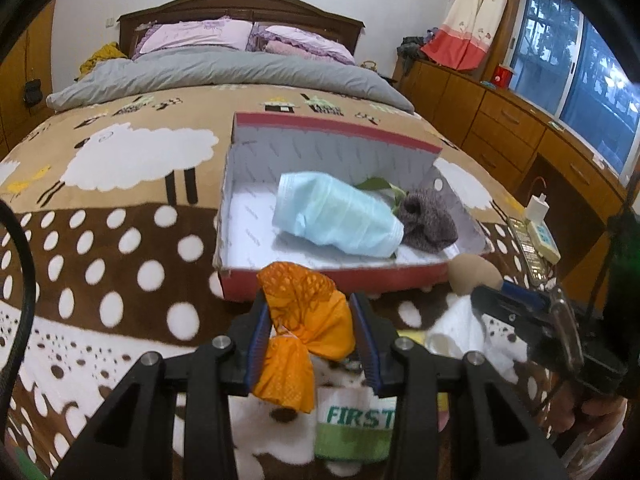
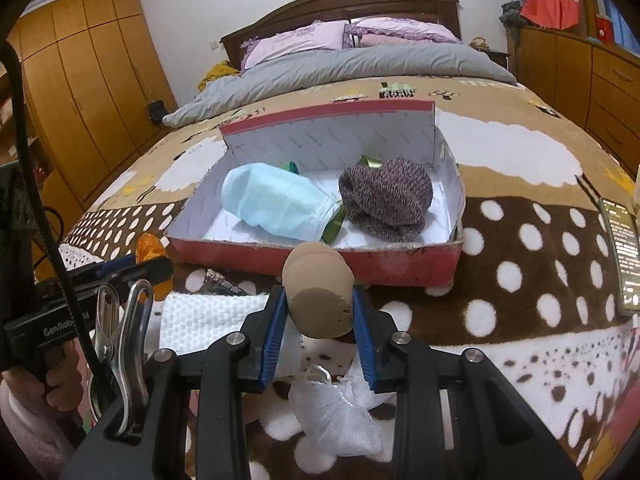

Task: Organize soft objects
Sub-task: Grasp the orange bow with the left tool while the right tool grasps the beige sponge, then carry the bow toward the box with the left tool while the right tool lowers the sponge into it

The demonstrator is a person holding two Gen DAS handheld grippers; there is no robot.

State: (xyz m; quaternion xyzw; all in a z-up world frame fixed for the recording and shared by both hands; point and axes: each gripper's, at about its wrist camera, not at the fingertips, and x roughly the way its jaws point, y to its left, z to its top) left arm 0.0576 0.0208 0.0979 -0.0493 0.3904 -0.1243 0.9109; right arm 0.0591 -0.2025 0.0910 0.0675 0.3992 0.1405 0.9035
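Note:
A red box (image 1: 332,276) with a white inside sits on the bed and also shows in the right wrist view (image 2: 400,268). In it lie a light blue face mask (image 1: 336,216) (image 2: 276,204), a grey-brown knit sock (image 1: 428,220) (image 2: 388,200) and a green item mostly hidden under them. My left gripper (image 1: 310,316) is shut on an orange mesh cloth (image 1: 308,332), just in front of the box. My right gripper (image 2: 320,308) is shut on a tan makeup sponge (image 2: 320,296), also near the box's front wall; the sponge shows in the left wrist view (image 1: 472,276).
On the brown sheep-print blanket (image 1: 120,248) below the grippers lie a white textured cloth (image 2: 204,320), a white mesh puff (image 2: 336,412) and a green "FIRST" pack (image 1: 356,428). A phone (image 2: 624,256) and a power strip (image 1: 540,236) lie at the bed's right edge.

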